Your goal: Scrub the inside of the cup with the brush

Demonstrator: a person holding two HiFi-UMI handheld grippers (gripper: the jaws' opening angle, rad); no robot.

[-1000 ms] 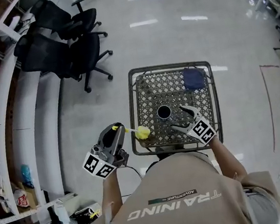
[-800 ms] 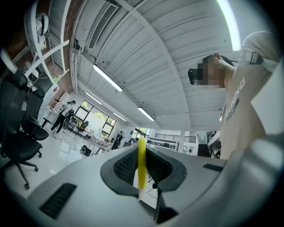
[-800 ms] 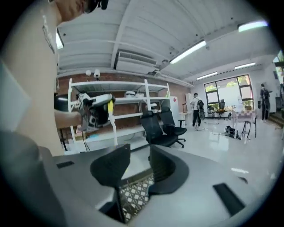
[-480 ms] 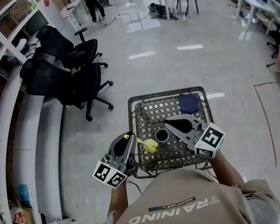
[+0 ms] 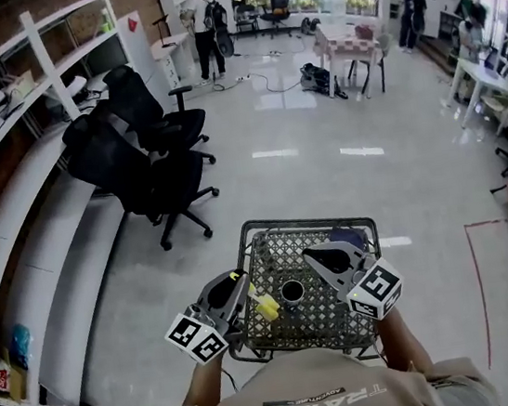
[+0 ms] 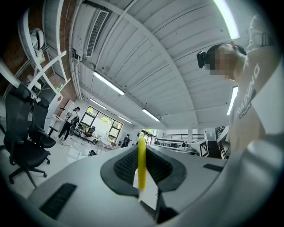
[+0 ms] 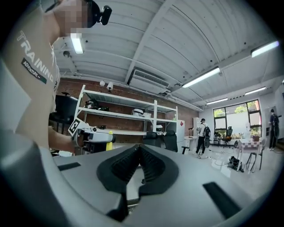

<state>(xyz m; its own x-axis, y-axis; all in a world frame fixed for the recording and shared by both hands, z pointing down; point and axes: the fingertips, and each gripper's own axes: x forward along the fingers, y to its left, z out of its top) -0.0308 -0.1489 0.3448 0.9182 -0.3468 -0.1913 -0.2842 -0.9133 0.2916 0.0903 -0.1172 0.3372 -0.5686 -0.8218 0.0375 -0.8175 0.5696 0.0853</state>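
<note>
From the head view, the small dark cup [image 5: 292, 290] stands upright on the wire table [image 5: 306, 225], low in the middle of the frame. The left gripper [image 5: 238, 290] carries the yellow brush [image 5: 267, 307], its head just beside the cup. The right gripper [image 5: 315, 256] hangs over the table.

In the left gripper view, the jaws pinch the brush's thin handle at centre.

In the right gripper view, the jaws meet on nothing.

The cup looks light and likely to tip on the mesh; I'd hold it by its outer wall.
</note>
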